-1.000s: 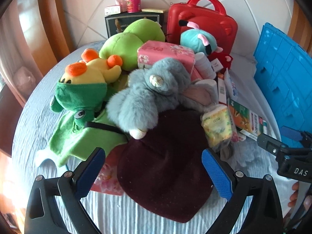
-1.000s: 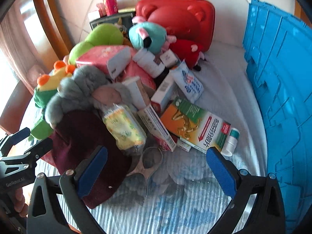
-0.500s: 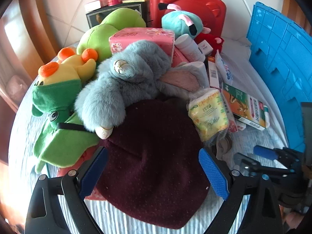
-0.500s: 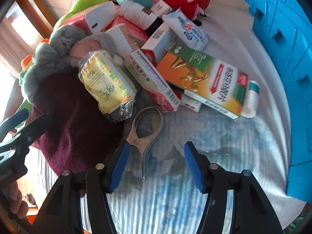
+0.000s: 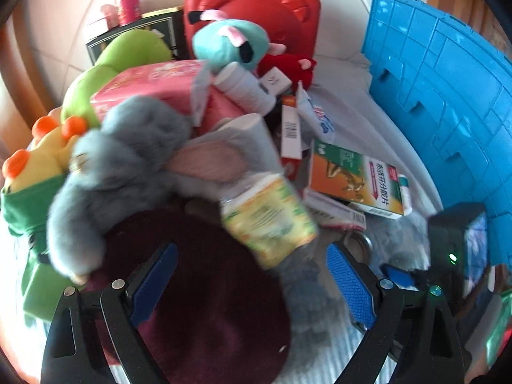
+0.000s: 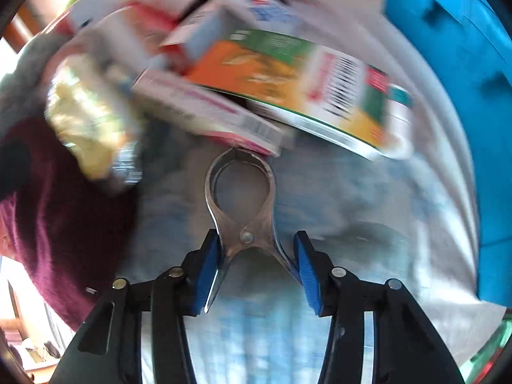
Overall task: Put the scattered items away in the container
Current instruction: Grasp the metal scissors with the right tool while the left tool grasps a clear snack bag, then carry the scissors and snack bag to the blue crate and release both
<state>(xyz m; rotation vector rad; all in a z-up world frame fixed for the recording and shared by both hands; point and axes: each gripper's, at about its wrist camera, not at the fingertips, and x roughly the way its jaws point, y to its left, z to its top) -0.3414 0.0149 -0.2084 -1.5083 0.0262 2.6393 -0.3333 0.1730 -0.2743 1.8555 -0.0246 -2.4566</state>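
Between the blue pads: right gripper straddles the metal clamp, pivot rivet sitting in the gap, clamp handles splaying toward each pad.
Clamp axis: long axis runs straight out along the gripper's pointing line, loop end far, handle tips near; loop tip touches or tucks under the pink-striped box, cannot tell which.
Right gripper state: jaws closing, narrow gap; left handle tip looks touching the left pad, right side unclear; grip not settled yet.
Left gripper state: jaws wide, nothing between the pads; hangs over the maroon hat.
Nearer hand: right, clearly; left is beside it, over the hat.
Container: blue crate stands at the right edge of the bedsheet, to the right of the clamp, apart from it.
Judgement: squeeze lands across the handles, so clamp may spring open or pivot; lift should clear the box edge first.
Right wrist view only: clamp shape, rivet, pad contact.
Left wrist view only: whole pile — grey plush, yellow packet, orange box, red case; clamp nearly hidden there, just a loop sliver.
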